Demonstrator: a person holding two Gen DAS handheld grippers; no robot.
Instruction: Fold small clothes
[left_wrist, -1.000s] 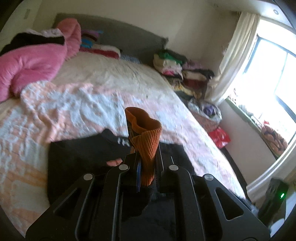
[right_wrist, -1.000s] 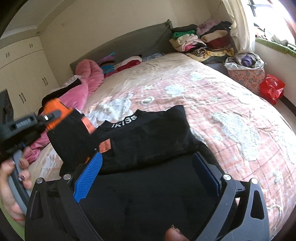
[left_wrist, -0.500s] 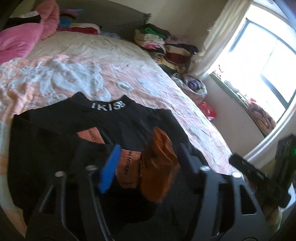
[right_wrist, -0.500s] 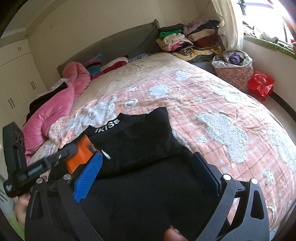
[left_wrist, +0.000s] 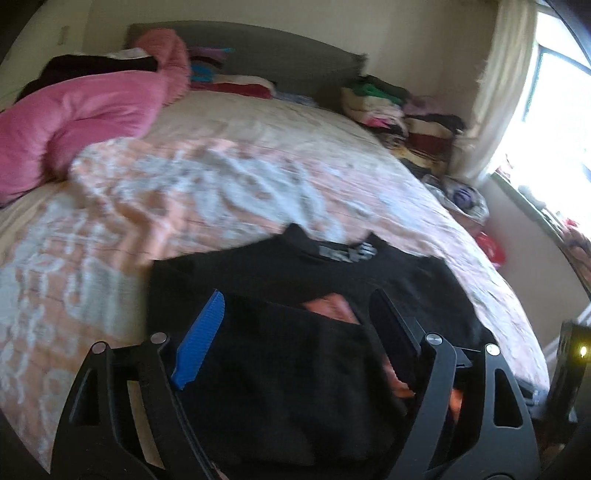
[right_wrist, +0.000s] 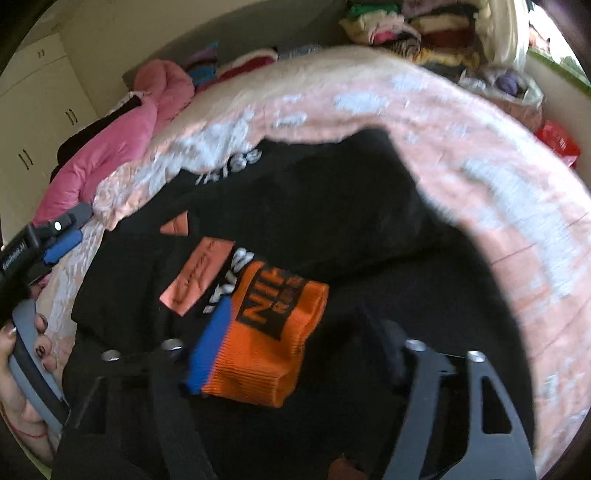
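From the left wrist camera, the left gripper hangs over the black sweater, which lies on the near part of the bed. Its jaws stand wide apart with nothing between them, the blue pad on one side. Motion blur smears the white lettering on the sweater's collar so it cannot be read, and the gripper body cuts off the near edge of the sweater. Only slivers of orange show by the far finger. A pink jacket lies at the head of the bed, beyond the sweater. A second ago this gripper pinched the orange cuff upright; now it has let go and spread.

From the right wrist camera, the right gripper is spread over the sweater, holding nothing. The orange cuff lies flat on the sweater between the fingers, touching the blue pad; its black print is only partly legible. The left gripper sits left of the sweater, its jaws parted, held by the left hand, which the frame edge cuts off. Earlier the cuff was lifted off to the left.
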